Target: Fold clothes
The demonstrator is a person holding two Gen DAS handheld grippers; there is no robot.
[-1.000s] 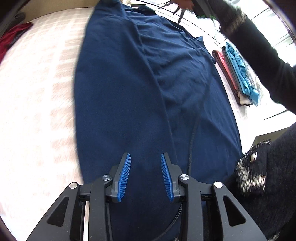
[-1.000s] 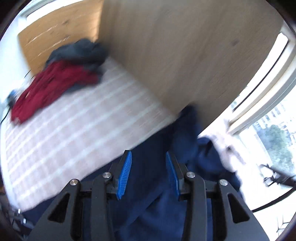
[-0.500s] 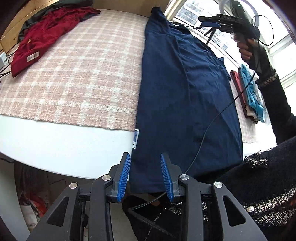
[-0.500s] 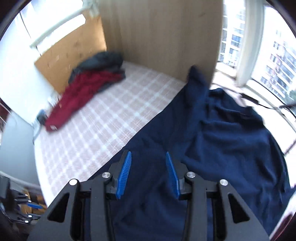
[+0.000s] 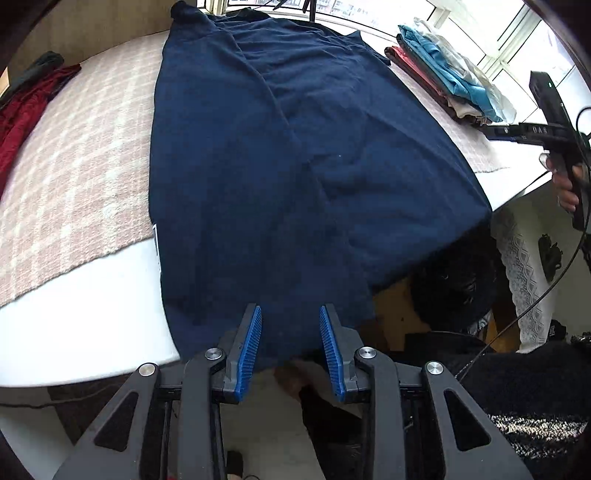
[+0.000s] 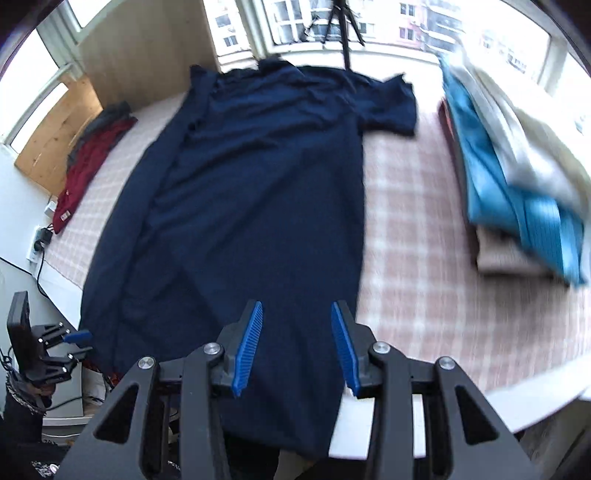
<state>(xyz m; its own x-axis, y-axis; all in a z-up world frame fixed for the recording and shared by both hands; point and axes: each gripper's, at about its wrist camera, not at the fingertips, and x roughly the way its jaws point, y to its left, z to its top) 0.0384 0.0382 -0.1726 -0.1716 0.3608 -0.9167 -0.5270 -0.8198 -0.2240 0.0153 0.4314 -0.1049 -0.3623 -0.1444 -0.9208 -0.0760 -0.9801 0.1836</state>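
Flat, navy knit garment [image 5: 295, 166] drapes over checked woven cloth [image 5: 74, 166].

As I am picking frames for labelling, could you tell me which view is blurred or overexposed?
Right wrist view: motion blur smears the folded stack and plaid cover, and the windows blow out. Left wrist view: sharp on the navy shirt, glare only at the window, with fisheye bending at the edges.

A pink checked cloth [image 6: 417, 236] covers the white tabletop [image 5: 85, 314] ahead of the fingers. Beyond it, bright windows [image 6: 295, 22] let in daylight, with a pale wooden panel [image 6: 147, 62] to their left. A tripod [image 6: 341, 22] stands by the windows.
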